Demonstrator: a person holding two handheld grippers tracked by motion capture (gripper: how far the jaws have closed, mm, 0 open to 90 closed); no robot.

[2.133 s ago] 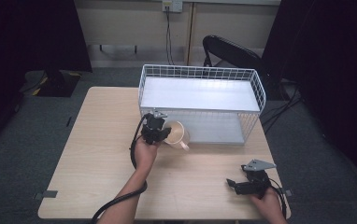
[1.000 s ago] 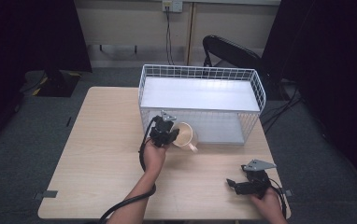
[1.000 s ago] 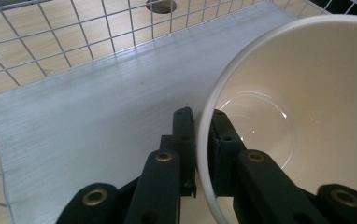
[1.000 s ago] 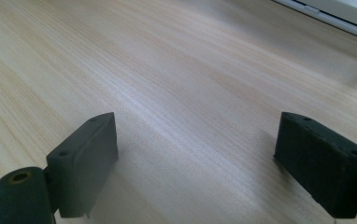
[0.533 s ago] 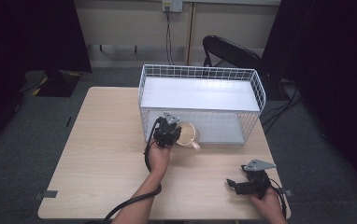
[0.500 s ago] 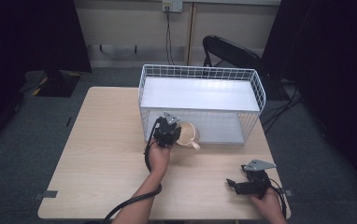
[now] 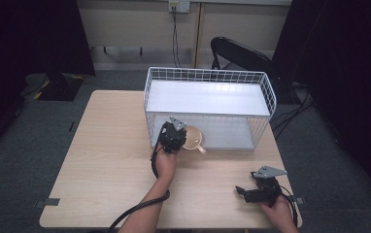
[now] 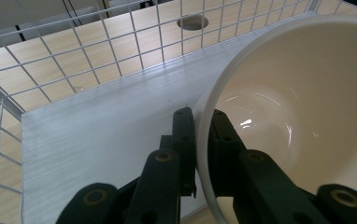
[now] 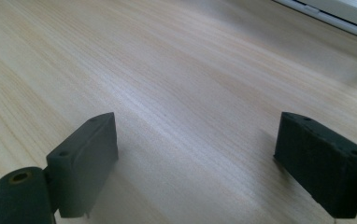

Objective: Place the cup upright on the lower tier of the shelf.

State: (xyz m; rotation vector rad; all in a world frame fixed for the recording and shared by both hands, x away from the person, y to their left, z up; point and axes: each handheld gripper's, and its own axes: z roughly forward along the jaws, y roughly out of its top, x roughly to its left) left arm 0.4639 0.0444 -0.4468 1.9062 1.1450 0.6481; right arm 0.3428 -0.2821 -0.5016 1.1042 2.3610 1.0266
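Observation:
A cream cup [image 7: 193,139] with a handle is tipped on its side at the front left of the white wire basket [image 7: 208,73]. My left gripper [image 7: 179,137] is shut on it. In the left gripper view the two black jaws pinch the cup's [image 8: 303,112] rim, one outside and one inside the wall, and the left gripper [image 8: 203,128] holds it over the basket's white floor [image 8: 97,140]. My right gripper [image 7: 240,191] rests on the table near the front right corner. It stands open [image 9: 200,144], with bare wood between the jaws.
The basket's wire walls [image 8: 120,46] stand around the white floor, and the light wooden table [image 7: 106,150] shows beyond them. A black chair [image 7: 242,53] stands behind the table. Dark curtains hang at both sides.
My left gripper has carried the cup to the right and forward, up to the basket's front. The right gripper has stayed in place.

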